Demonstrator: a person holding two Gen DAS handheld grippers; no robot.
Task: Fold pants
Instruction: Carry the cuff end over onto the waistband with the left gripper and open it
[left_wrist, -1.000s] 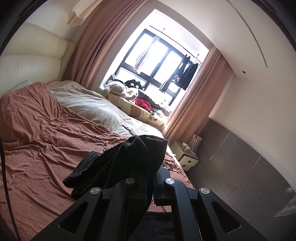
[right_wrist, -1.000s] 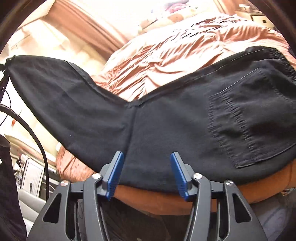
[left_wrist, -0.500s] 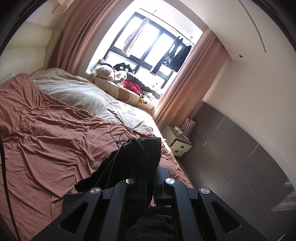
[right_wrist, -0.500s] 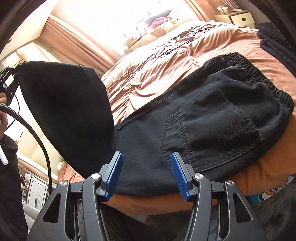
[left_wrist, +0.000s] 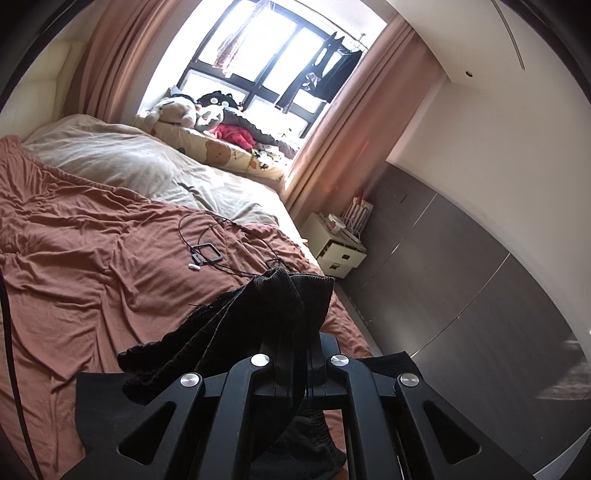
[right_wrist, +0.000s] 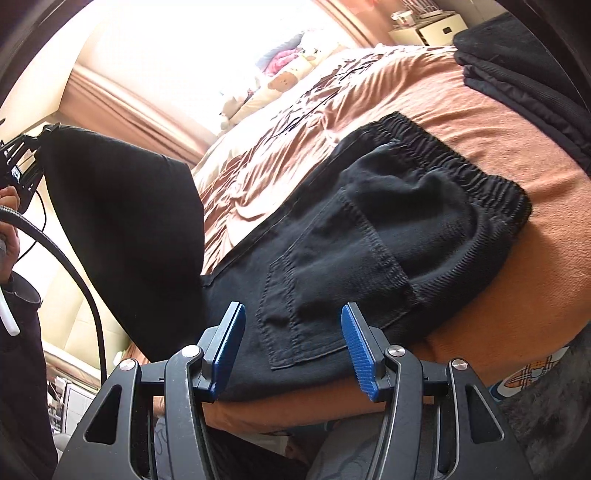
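**Black denim half lifted, one tool clenched on the leg end**

Rust-brown bedding covers the bed (left_wrist: 92, 280), which fills the left and centre of the left wrist view and runs up to the window at the top of the frame. On it lie the black pants (right_wrist: 369, 236): in the right wrist view the seat, back pocket and gathered waistband rest flat in the centre and right of the frame, near the bed's edge, while the leg part rises as a dark sheet to the upper left.

That raised end is where our left tool (left_wrist: 295, 347) is. Its jaws are clenched on a bunched fold of the black cloth, which spills over the fingers in the lower centre of the left wrist view. Our right tool (right_wrist: 293, 343) is released, its blue pads (right_wrist: 231, 332) spread wide and gripping nothing, sitting low in the frame just before the near edge of the pants below the pocket.

The long axis of the pants runs from the waistband at centre right to the held end at upper left. We judge the coming move to be carrying that end across toward the waistband; the left tool has the cloth, and the right tool is nearer the fold line to steady it.

A stack of dark folded cloth (right_wrist: 517, 70) sits at the upper right of the right wrist view. Thin black cables (left_wrist: 207, 251) lie on the bedding, mid-frame in the left wrist view.
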